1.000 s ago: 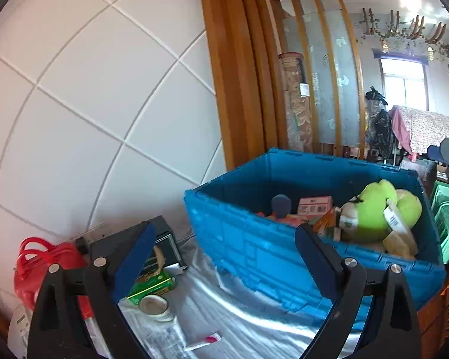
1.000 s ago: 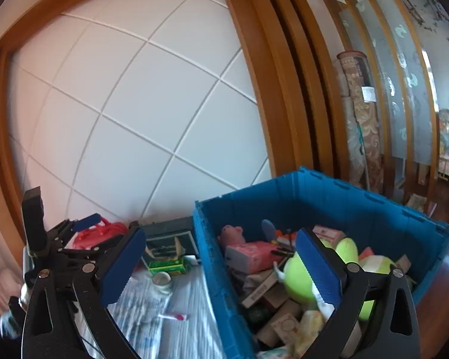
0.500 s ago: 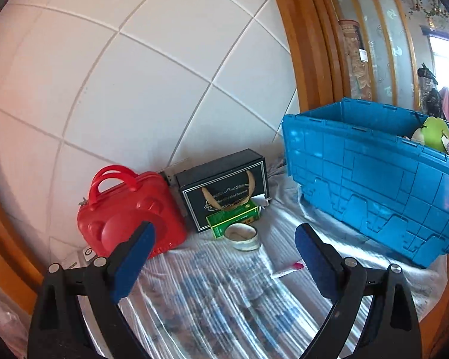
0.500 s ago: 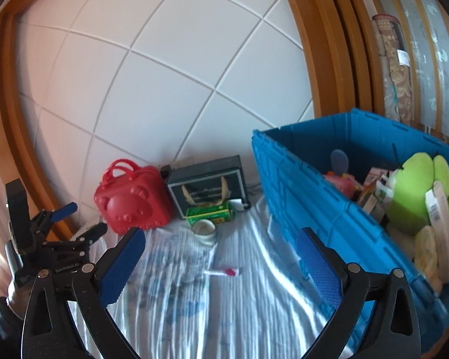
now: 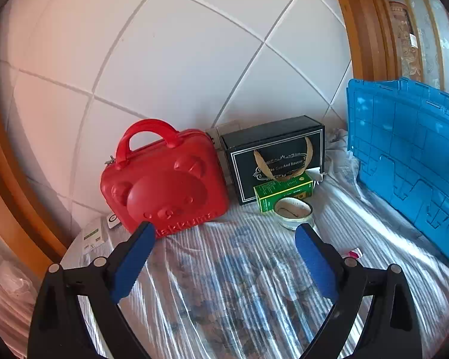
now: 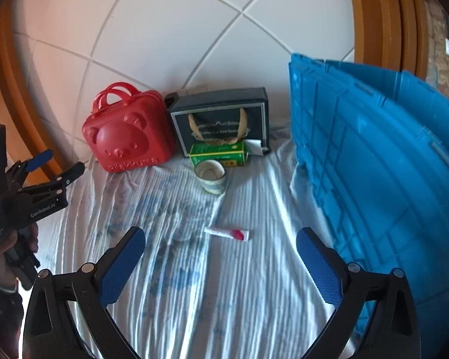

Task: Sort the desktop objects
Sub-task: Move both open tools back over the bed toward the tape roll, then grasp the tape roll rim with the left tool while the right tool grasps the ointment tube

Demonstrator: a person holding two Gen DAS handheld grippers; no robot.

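Black tongs point(image 6: 220, 257), blue pads point(image 6: 122, 267)

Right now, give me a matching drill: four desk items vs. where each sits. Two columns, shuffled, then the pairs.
Things:
1. red case
2. green box
3. tape roll
4. small tube

Places:
A. alone on the open cloth, nearest the right gripper
B. leftmost by the tiled wall, left of the black box
C. lying against the black box's front
D. just in front of the green box

Pairs: 1-B, 2-C, 3-D, 4-A
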